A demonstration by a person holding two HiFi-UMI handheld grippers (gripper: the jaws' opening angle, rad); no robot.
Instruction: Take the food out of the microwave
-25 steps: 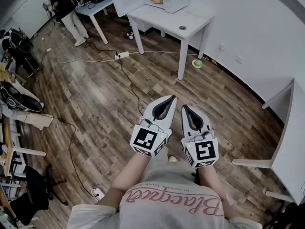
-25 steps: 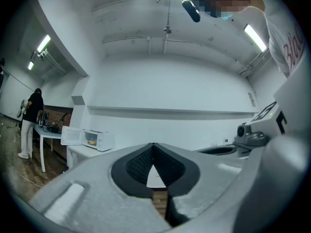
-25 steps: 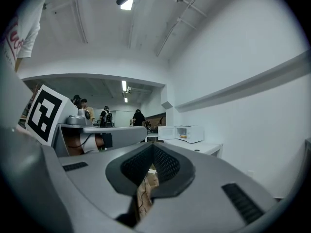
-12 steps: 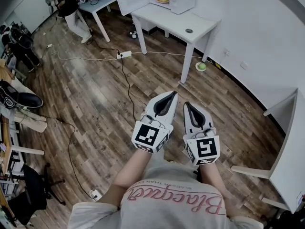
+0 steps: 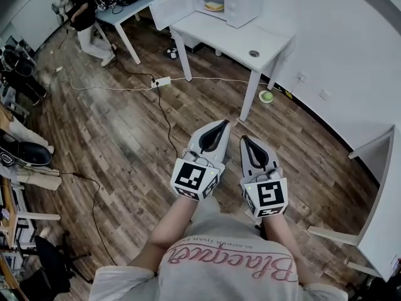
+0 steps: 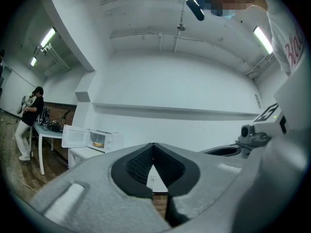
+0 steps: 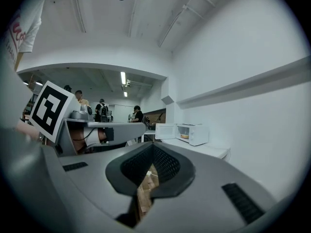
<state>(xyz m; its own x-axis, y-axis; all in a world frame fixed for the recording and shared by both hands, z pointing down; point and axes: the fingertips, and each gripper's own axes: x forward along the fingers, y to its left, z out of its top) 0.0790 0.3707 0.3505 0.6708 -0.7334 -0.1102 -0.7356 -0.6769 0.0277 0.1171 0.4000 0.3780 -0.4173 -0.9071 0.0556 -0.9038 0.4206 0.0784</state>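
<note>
A white microwave (image 5: 230, 4) stands at the far end of a white table (image 5: 241, 37), its door (image 5: 169, 7) swung open to the left. Yellow food (image 5: 214, 6) lies inside it. Both grippers are held level over the wooden floor, well short of the table and pointing toward it. My left gripper (image 5: 223, 126) is shut and holds nothing; my right gripper (image 5: 244, 140) beside it is shut and holds nothing too. The left gripper view shows the microwave (image 6: 106, 140) and the food (image 6: 98, 143) far off past the closed tips (image 6: 153, 145). The right gripper view shows the microwave (image 7: 193, 133) likewise.
A small dark round thing (image 5: 254, 53) sits on the table. A green ball (image 5: 267, 96) lies by the table leg. A power strip (image 5: 158, 81) and cables cross the floor. A person (image 5: 84, 14) stands at a blue table far left. Another white table (image 5: 383, 193) is at the right.
The table and microwave have slid lower and nearer in the head view as both grippers travelled toward them. Both stay shut side by side.
</note>
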